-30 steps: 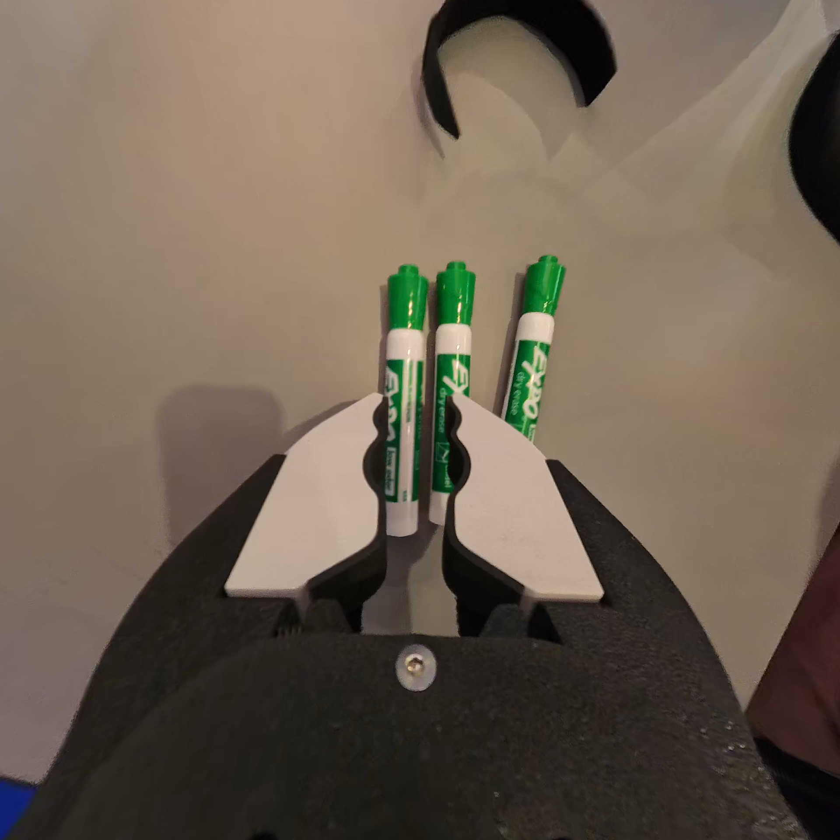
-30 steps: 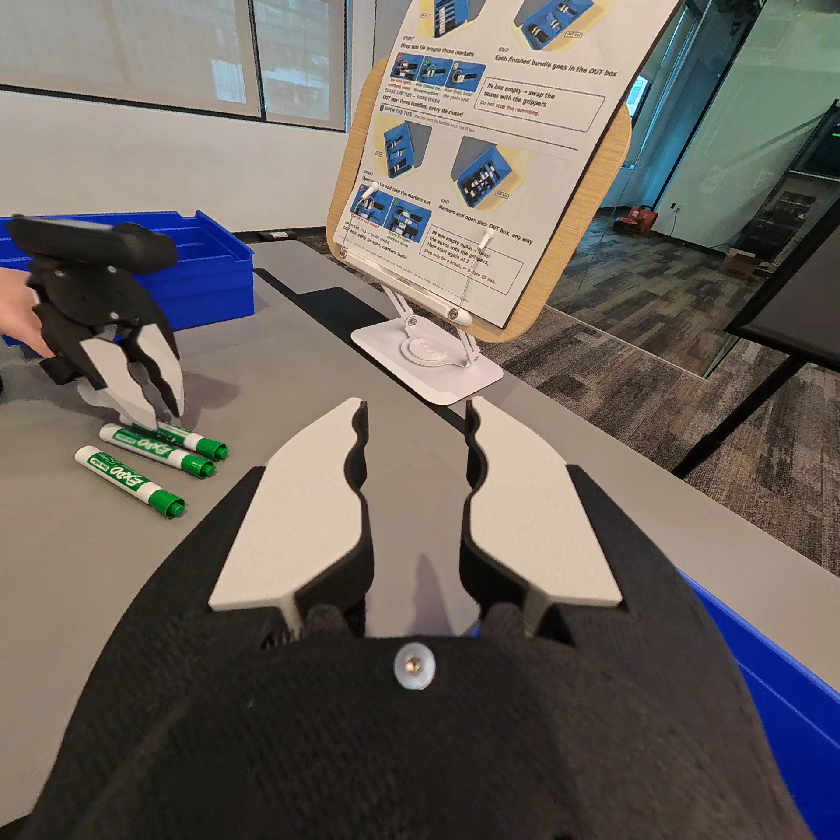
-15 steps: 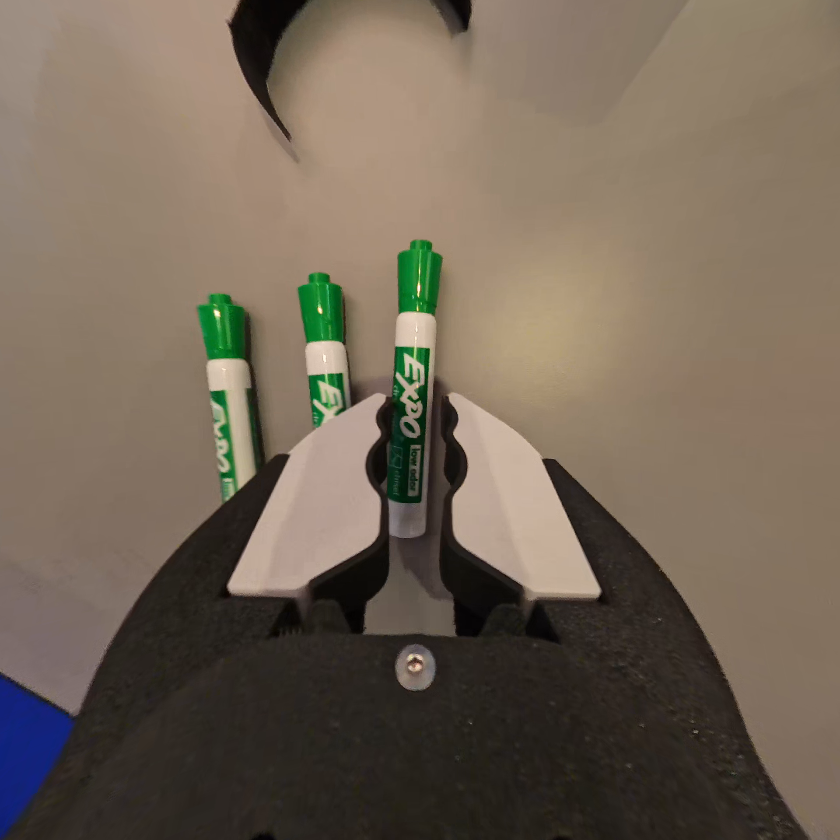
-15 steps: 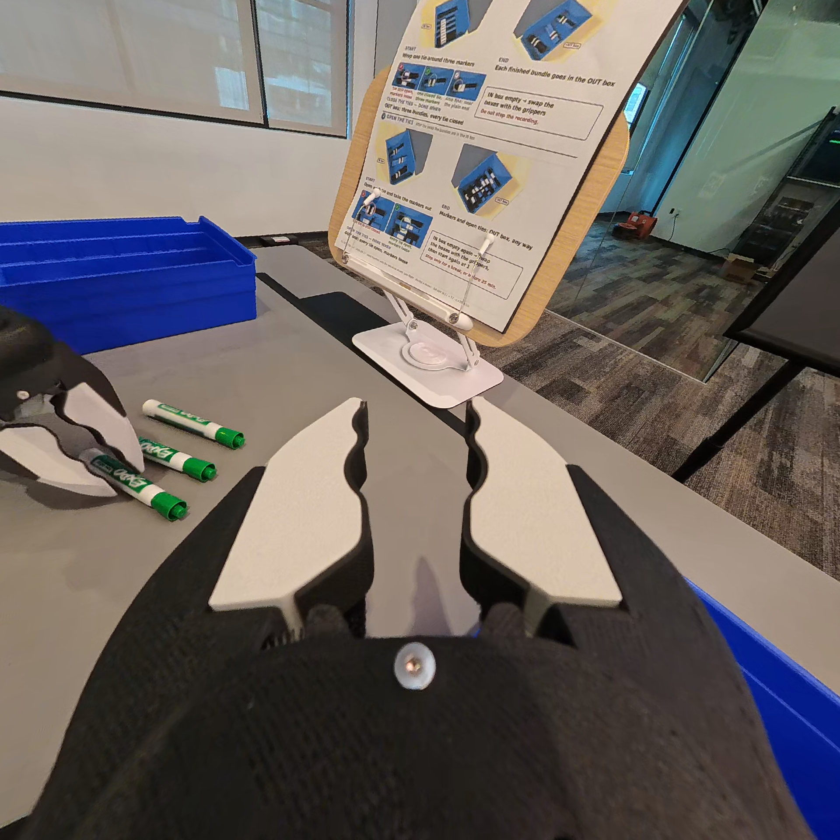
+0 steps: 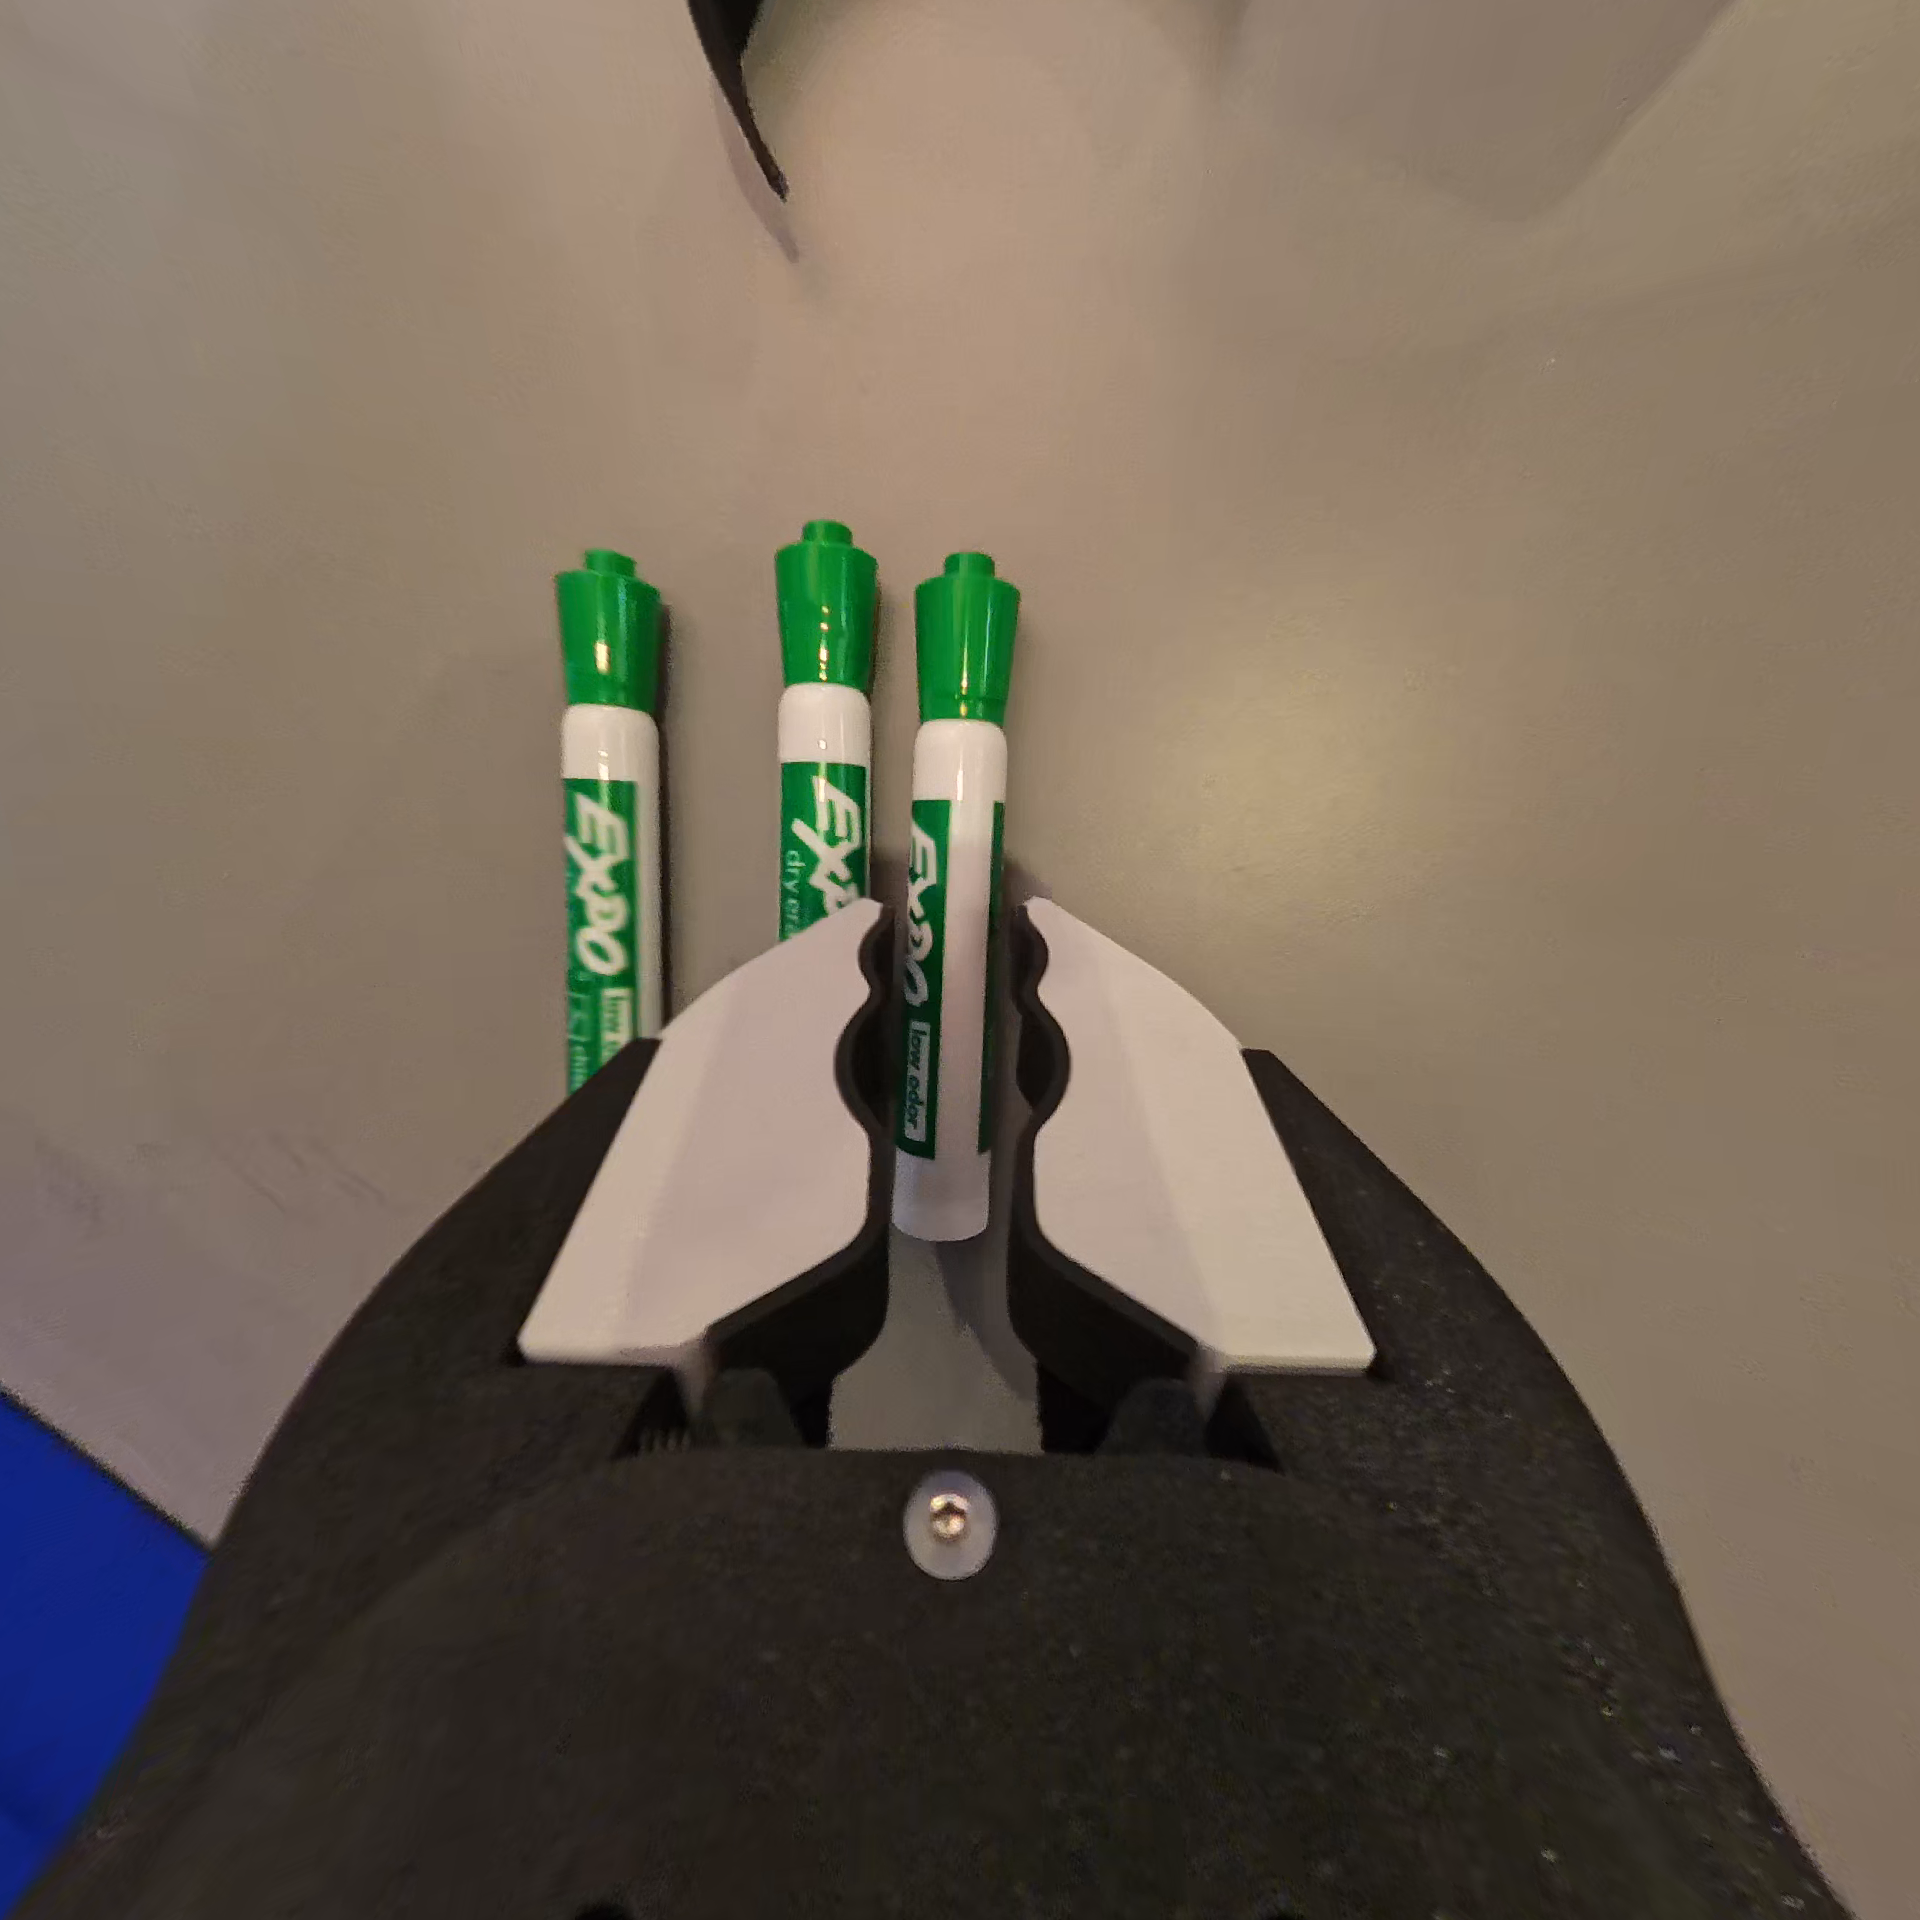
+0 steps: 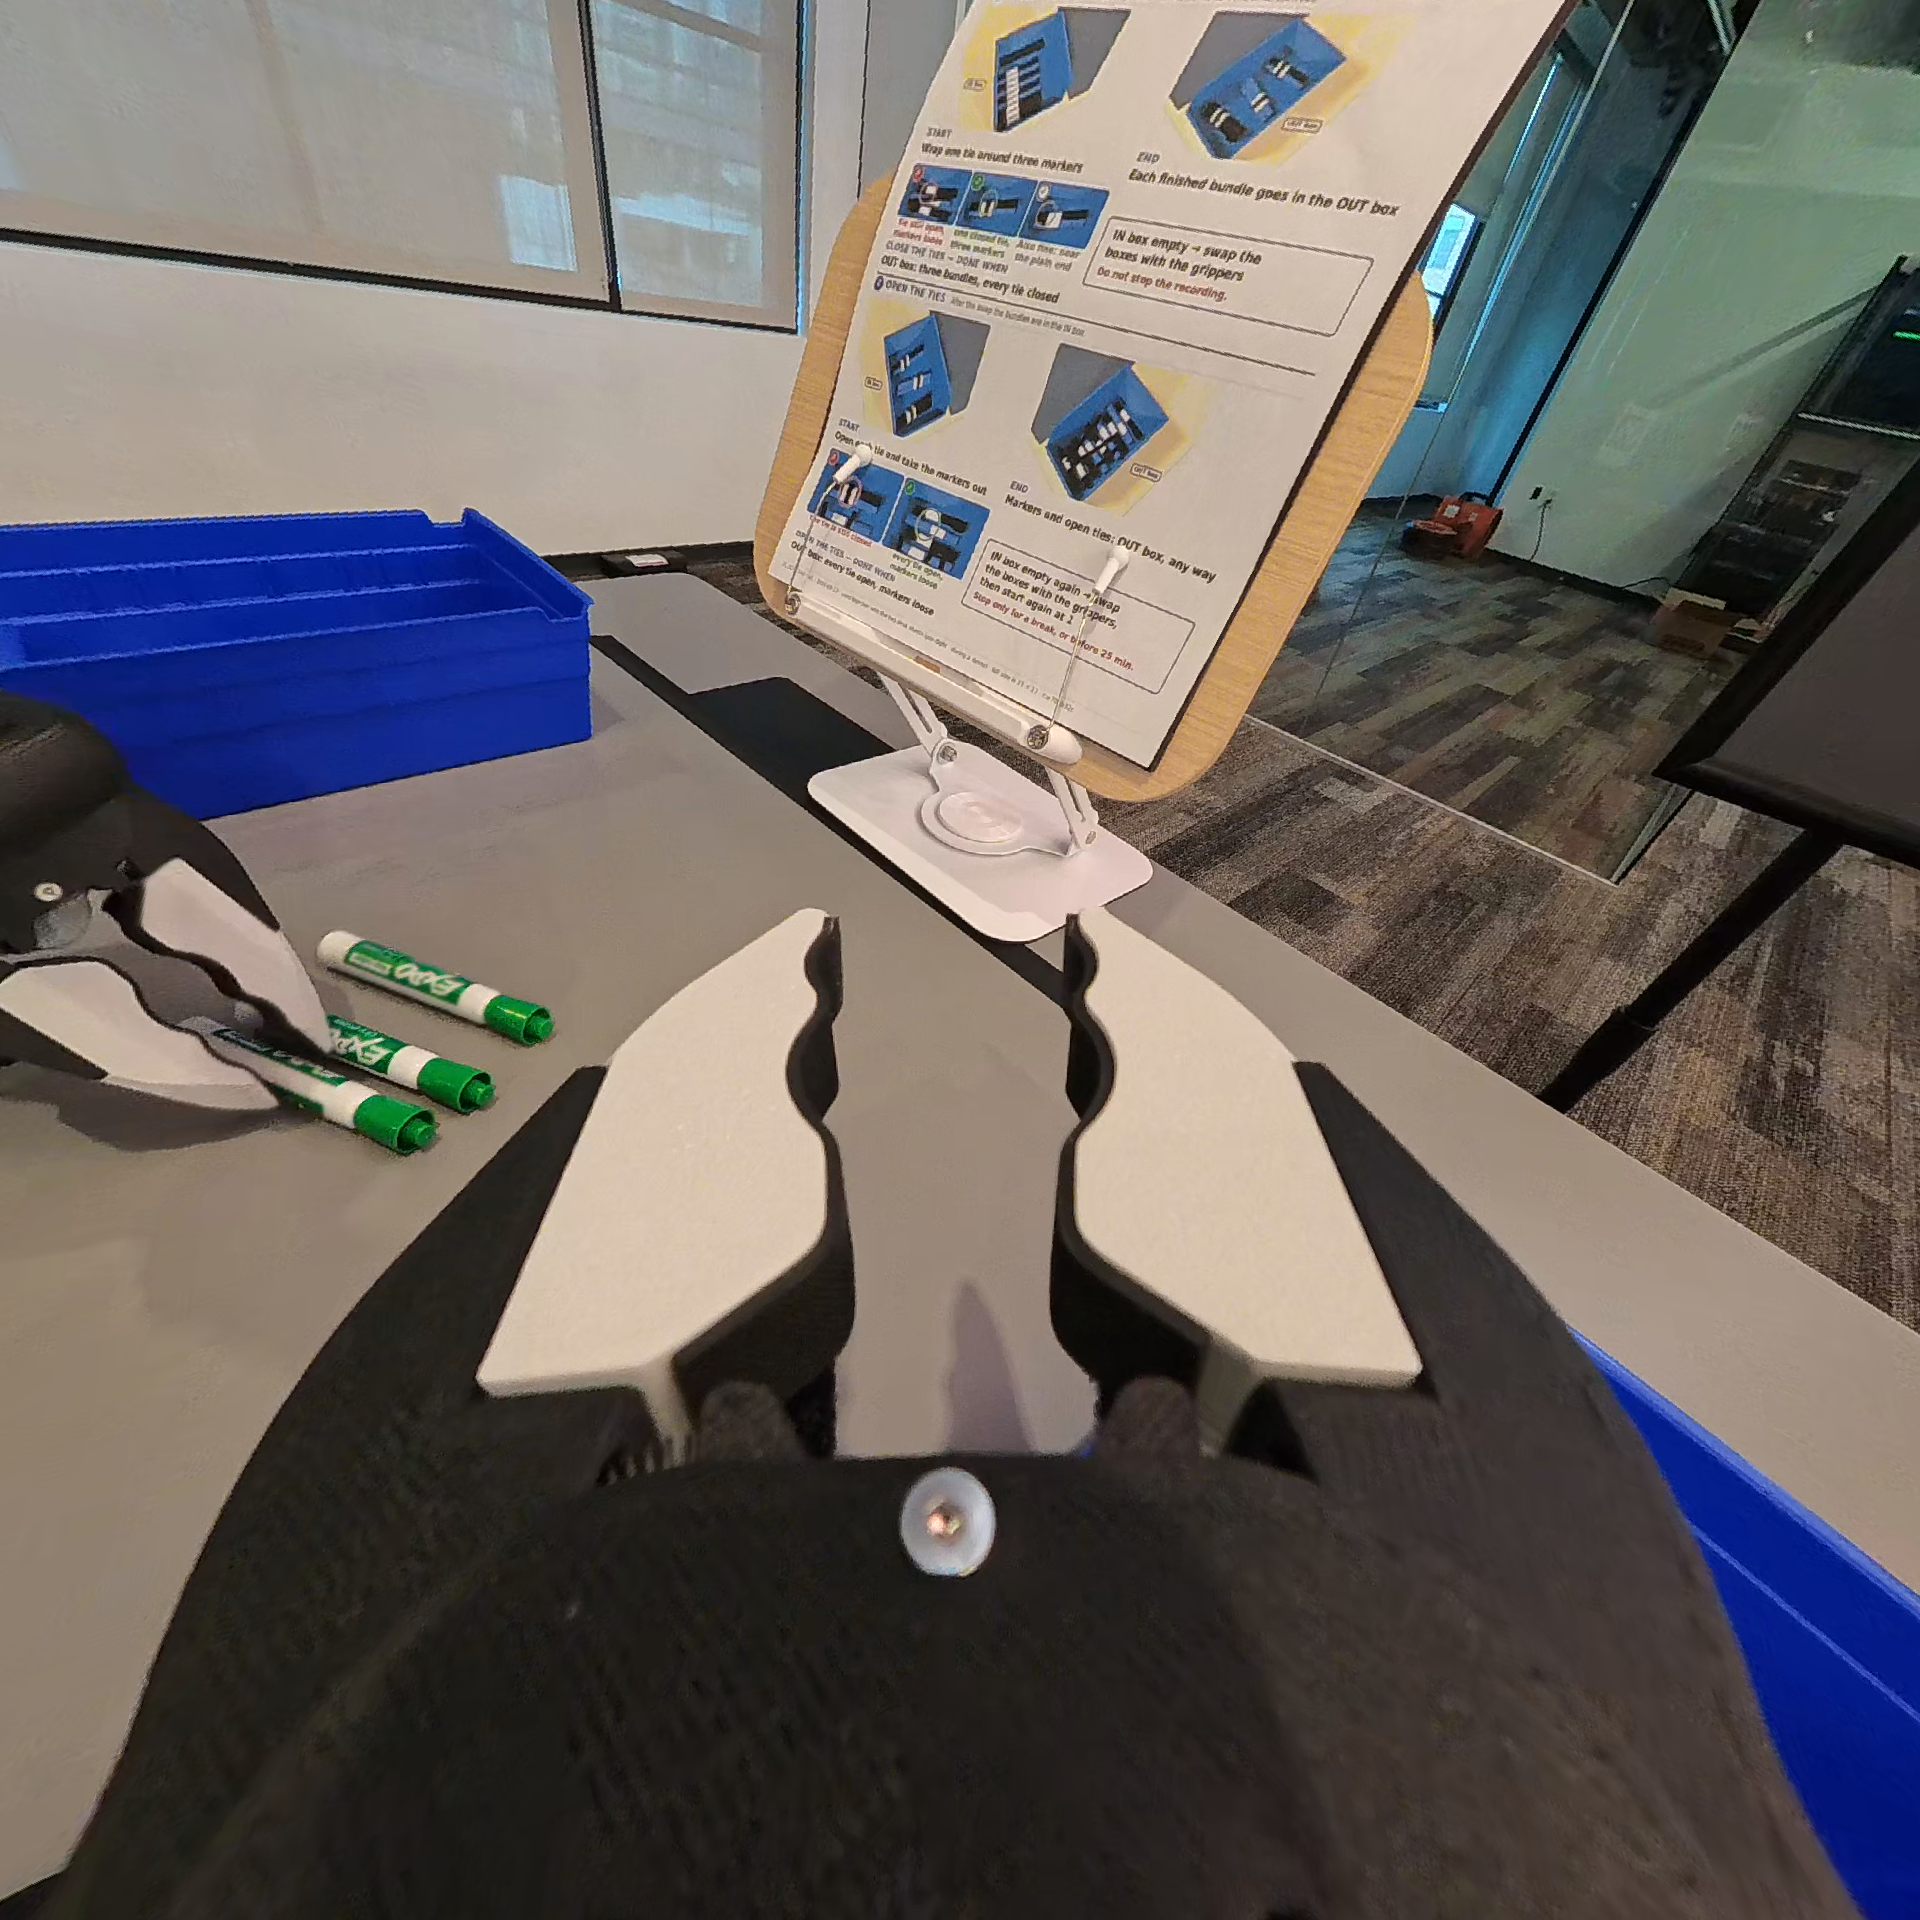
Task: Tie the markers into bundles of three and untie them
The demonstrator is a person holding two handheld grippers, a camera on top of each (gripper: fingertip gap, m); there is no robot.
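A grey table (image 6: 644, 831) carries everything. A blue bin (image 6: 301, 655) sits at its far left, against the wall side, and another blue bin (image 6: 1787, 1538) shows at the near right edge. A wooden stand (image 6: 1340, 582) on a white base (image 6: 977, 842) holds a printed sheet (image 6: 1122, 343) near the far right edge.

The right gripper (image 6: 948, 925) hovers above the table's middle, its fingers narrowly parted with nothing between them. The left gripper (image 5: 948, 914) (image 6: 265, 1049) is low at the left side of the table, its fingers narrowly apart around the rear of one marker; whether they press it cannot be told.

Three green markers lie parallel on the table, caps pointing away from the left gripper. The right marker (image 5: 956, 904) (image 6: 343, 1103) lies between the fingers. The middle marker (image 5: 824, 738) (image 6: 416, 1070) lies just beside it, partly under the left finger. The left marker (image 5: 611, 821) (image 6: 436, 987) lies a little apart. At the top of the left wrist view a black curved strip (image 5: 743, 114) rests on the table beyond the caps.
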